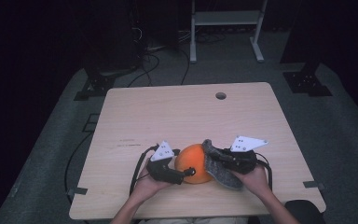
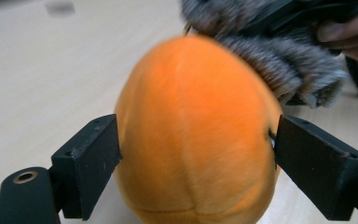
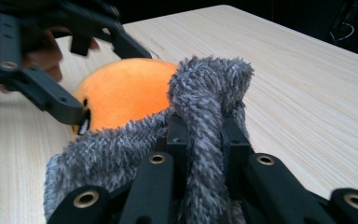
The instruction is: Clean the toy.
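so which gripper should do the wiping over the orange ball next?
Right. The right gripper is shut on the grey fuzzy cloth, which already lies against the orange ball. The left gripper has its fingers clamped on the ball's sides, steadying it.

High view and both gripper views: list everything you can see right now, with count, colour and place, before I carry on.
plush ball: one, orange, near edge of the table at its middle, between the left gripper's jaws.
fuzzy cloth: one, grey, pinched in the right gripper's jaws, lying against the ball's right side.
table: one, light wood, with a round hole near its far edge.
white frame: one, on the floor beyond the table.
cables: several, black, on the grey floor behind the table.
left gripper: one, black, jaws on either side of the ball.
right gripper: one, black, shut on the cloth.
hands: two, one on each gripper.
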`<state>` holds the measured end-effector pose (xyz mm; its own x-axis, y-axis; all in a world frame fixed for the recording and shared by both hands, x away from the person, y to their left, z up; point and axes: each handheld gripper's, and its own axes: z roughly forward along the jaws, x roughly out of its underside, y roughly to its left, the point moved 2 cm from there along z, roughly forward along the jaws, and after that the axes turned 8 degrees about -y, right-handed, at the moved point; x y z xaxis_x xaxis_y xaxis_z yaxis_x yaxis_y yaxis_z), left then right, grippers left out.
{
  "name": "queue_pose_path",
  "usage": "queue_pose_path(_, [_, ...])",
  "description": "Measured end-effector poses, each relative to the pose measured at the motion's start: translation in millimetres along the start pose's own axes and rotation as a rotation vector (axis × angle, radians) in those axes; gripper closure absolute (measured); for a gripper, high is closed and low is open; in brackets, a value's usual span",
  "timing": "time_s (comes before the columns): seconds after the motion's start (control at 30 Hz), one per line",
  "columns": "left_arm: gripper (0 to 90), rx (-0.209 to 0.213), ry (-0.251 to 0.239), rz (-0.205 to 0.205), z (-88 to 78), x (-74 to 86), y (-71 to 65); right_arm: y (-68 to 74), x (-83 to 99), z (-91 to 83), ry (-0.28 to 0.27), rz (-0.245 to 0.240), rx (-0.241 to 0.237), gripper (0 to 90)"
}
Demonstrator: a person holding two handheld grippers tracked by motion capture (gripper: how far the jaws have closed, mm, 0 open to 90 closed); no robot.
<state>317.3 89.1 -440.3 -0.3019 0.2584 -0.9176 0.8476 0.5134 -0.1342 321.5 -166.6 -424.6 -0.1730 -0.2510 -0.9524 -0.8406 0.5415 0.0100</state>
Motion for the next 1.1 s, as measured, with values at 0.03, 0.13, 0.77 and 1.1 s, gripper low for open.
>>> queue_pose_path(0.03, [19.1,0.000,0.000,0.000,0.0,0.0,0.0,0.0,0.0,0.0,0.000,0.000,0.000,77.3])
queue_pose_path(0.13, [32.9,-0.036,-0.018,0.138,1.1,-2.9,-11.2,11.4,-11.0,3.2,-0.042,-0.031,-0.045,77.3])
queue_pose_path(0.77, [37.4,-0.033,-0.011,0.345,6.8,-3.9,-35.9,41.5,-26.5,10.4,-0.026,-0.170,-0.103,77.6])
queue_pose_path(1.1, [11.7,0.031,-0.011,0.087,8.3,-8.7,-17.2,21.9,-16.4,-4.4,-0.008,-0.121,-0.060,77.6])
